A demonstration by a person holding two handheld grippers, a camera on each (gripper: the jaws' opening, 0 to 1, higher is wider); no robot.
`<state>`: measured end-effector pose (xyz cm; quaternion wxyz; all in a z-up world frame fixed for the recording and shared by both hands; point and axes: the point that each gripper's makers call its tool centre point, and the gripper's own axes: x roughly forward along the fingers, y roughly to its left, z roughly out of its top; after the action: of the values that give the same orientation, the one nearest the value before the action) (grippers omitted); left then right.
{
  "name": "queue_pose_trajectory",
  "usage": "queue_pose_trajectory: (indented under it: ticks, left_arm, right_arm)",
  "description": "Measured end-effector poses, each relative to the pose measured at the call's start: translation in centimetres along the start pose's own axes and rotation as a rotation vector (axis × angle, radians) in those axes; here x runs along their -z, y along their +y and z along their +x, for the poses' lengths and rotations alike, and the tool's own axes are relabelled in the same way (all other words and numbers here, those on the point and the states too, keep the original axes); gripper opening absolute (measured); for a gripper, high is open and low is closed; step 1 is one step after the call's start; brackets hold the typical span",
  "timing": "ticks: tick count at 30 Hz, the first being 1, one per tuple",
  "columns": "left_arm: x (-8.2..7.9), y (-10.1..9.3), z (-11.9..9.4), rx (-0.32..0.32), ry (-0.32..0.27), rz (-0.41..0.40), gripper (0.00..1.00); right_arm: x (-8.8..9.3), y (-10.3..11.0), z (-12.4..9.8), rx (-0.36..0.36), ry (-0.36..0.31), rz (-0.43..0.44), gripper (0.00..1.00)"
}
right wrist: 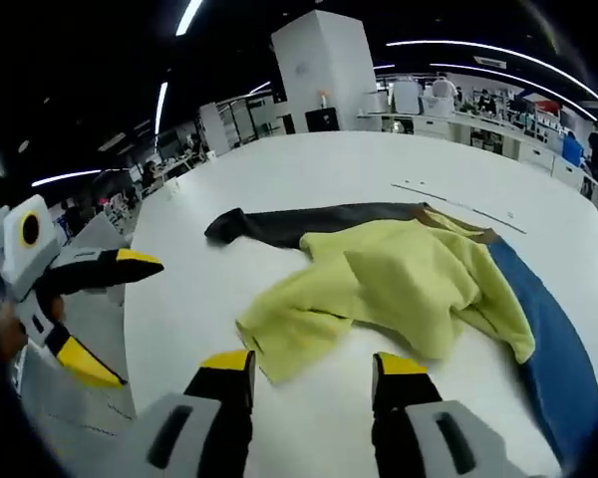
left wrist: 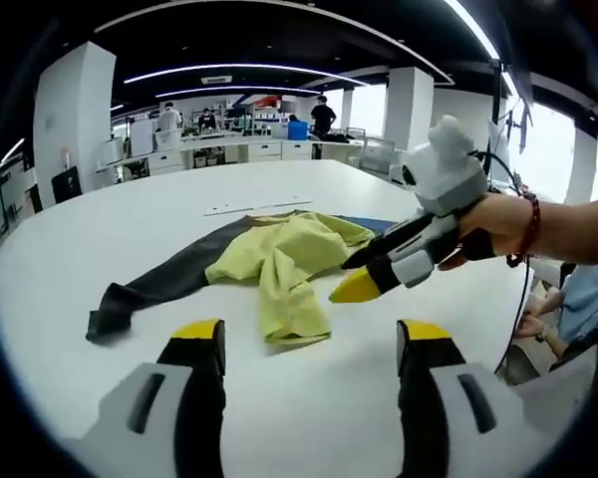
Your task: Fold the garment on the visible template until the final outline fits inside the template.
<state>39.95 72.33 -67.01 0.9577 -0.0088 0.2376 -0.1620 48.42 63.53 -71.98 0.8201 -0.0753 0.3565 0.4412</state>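
Garment [left wrist: 279, 261] [right wrist: 399, 274]: pale yellow, soft knit look, lying crumpled in a loose heap on the white worktop [left wrist: 100, 239] [right wrist: 309, 164]. 1 dark sleeve [left wrist: 169, 279] [right wrist: 309, 221], charcoal to black, stretches flat away from the heap and ends in a bunched cuff. A yellow sleeve or flap trails out of the heap toward both cameras, with rumpled folds. In the right claw view a brownish edge shows at the far side of the yellow cloth, perhaps a collar; cannot tell.

Template [right wrist: 548, 339] [left wrist: 374, 224]: blue sheet, flat on the worktop, partly under the garment. The right claw view shows a long blue band beside the heap; the left claw view shows only a small blue corner past it.

Left claw [left wrist: 311, 344]: jaws apart, yellow-tipped, nothing between them, held over bare worktop just short of the garment. Seen from the right claw view [right wrist: 105, 314], it hangs off the worktop edge, jaws spread.

Right claw [right wrist: 312, 370]: jaws apart, empty, near the trailing yellow flap, not touching it. In the left claw view [left wrist: 374, 279] it is held by a hand [left wrist: 498, 224] with a red bead bracelet, tips pointing down at the garment; jaw gap there cannot be told.

Background: open office, white pillars, people at far desks.
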Motion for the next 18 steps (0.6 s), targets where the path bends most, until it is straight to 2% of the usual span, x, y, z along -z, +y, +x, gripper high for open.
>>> queue_pose_trajectory:
  ticks: [4,9,11,13,18]
  left_arm:
    - [0.3,0.3,0.8,-0.029,0.004,-0.018,0.64]
    - [1.1,0.1,2.5,-0.042,0.016,-0.05,0.58]
    - [1.1,0.2,3.1,-0.051,0.014,-0.055,0.57]
    - [1.1,0.3,3.8,-0.058,0.016,-0.059,0.57]
    - [2.1,1.1,5.4,-0.093,0.054,-0.065,0.55]
  right_arm:
    - [-0.1,-3.0,-1.3,0.057,-0.026,0.03,0.44]
    - [-0.1,-6.4,-1.6,0.121,-0.024,-0.014,0.37]
    - [0.0,-7.1,-1.5,0.133,-0.013,-0.034,0.32]
    - [0.1,-7.9,-1.1,0.137,-0.003,-0.043,0.3]
    - [-0.1,-9.6,0.1,0.136,0.005,-0.044,0.24]
